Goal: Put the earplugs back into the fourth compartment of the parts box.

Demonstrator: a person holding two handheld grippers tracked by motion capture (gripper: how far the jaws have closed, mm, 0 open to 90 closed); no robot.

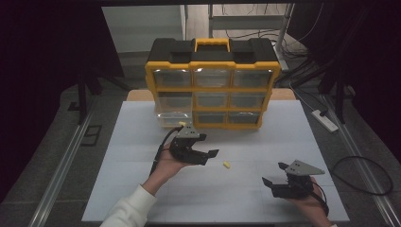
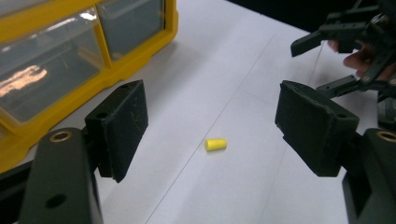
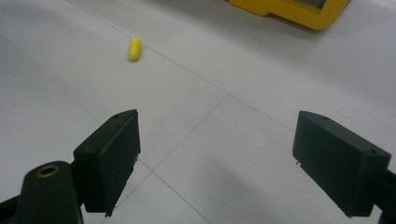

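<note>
A small yellow foam plug (image 1: 227,165) lies on the white table board (image 1: 132,189), between my two grippers. My left gripper (image 1: 209,145) hovers just left of it, open, jaws aimed toward it. In the left gripper view the plug (image 2: 216,144) lies on the board a little beyond the wide-apart jaws of that gripper (image 2: 212,116), touching neither. My right gripper (image 1: 274,173) rests low at the front right, open and holding nothing. In the right gripper view its jaws (image 3: 217,154) stand wide, with the plug (image 3: 135,48) far off at the upper left.
A yellow and black drawer organizer (image 1: 213,85) with clear drawers stands at the back of the board; its bottom-left drawer (image 1: 172,118) is pulled out a little. Its yellow frame (image 2: 70,60) is close on the left gripper's left. A power strip (image 1: 325,120) lies on the floor to the right.
</note>
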